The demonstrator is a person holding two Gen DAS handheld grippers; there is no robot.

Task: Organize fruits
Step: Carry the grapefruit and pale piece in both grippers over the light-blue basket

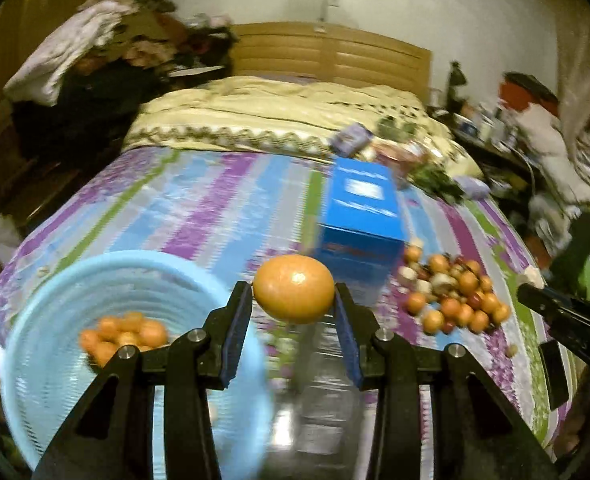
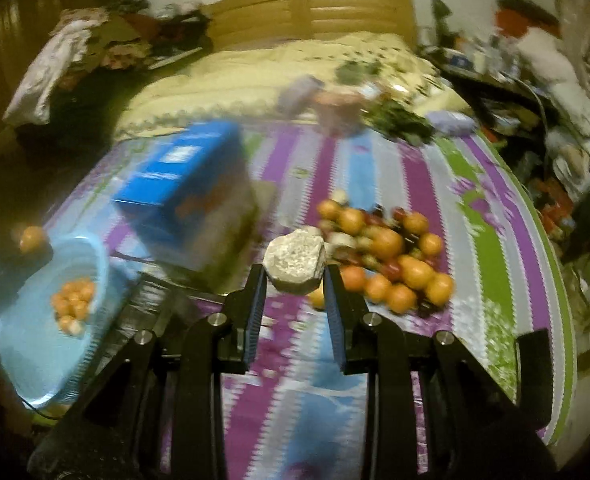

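The light-blue basket sits left of the left gripper, whose jaws clamp an orange fruit. The right gripper pinches a pale, rough lump — the fruit pile lies just right of it.

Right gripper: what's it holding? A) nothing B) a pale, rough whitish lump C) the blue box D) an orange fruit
B: the right gripper is shut on a pale rough lump, held above the striped bedsheet; the orange fruit is in the left gripper.
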